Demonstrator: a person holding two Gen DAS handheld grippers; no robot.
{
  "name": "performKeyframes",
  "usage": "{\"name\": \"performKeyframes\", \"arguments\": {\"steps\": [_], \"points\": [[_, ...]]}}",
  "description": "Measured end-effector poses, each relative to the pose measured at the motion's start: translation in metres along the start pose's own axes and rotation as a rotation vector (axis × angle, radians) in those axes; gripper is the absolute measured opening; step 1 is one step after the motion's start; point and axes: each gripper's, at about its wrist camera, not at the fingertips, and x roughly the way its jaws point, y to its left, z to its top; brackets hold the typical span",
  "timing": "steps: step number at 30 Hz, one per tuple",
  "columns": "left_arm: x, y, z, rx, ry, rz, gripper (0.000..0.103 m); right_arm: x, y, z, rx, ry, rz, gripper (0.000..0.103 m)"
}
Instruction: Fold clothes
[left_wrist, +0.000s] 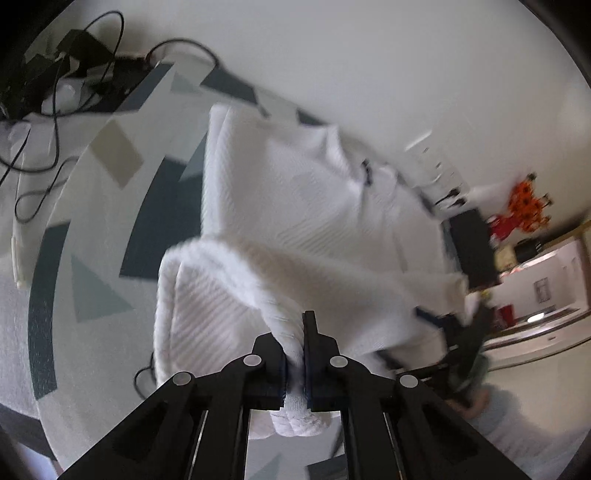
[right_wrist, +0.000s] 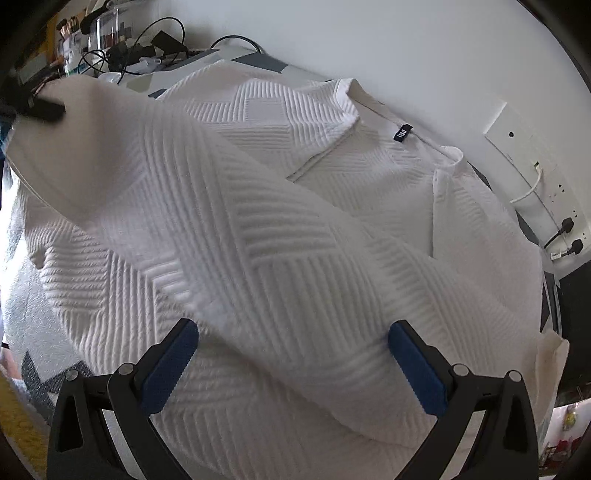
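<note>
Left gripper (left_wrist: 295, 354) fingers clenched on a bunched fold of the white ribbed-knit shirt (right_wrist: 280, 236). Right gripper (right_wrist: 291, 354) fingers spread, released, above shirt on patterned tabletop (left_wrist: 110, 206).

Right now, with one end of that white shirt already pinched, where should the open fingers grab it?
Probably the sleeve fold lying diagonally between the right gripper pads: come straight down from above. It stands raised above the shirt, so it pinches easily.

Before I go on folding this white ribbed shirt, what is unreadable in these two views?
- Left wrist view: right gripper blurred and half behind the white ribbed shirt; jaws unreadable.
- Right wrist view: black neck label too small to read.
- Right wrist view: shirt's near hem hidden below the right gripper's open jaws.
</note>
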Motion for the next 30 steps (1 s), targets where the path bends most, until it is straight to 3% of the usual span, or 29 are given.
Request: {"name": "performKeyframes", "arguments": {"steps": [8, 13, 17, 23, 30], "points": [[-0.01, 0.004, 0.034, -0.078, -0.108, -0.064, 0.005, 0.005, -0.019, 0.019, 0.067, -0.016, -0.025, 0.102], [0.006, 0.009, 0.055, -0.086, -0.134, 0.019, 0.005, 0.008, -0.042, 0.037, 0.14, -0.025, -0.042, 0.102], [0.019, 0.016, 0.067, -0.108, -0.136, 0.043, 0.005, 0.015, -0.052, 0.057, 0.173, -0.008, -0.016, 0.102], [0.014, 0.009, 0.07, -0.118, -0.145, 0.014, 0.005, -0.001, -0.018, 0.057, 0.004, -0.068, 0.09, 0.102], [0.0, 0.006, 0.067, -0.158, -0.121, -0.054, 0.005, 0.018, 0.036, 0.042, -0.169, -0.112, -0.036, 0.102]]}}
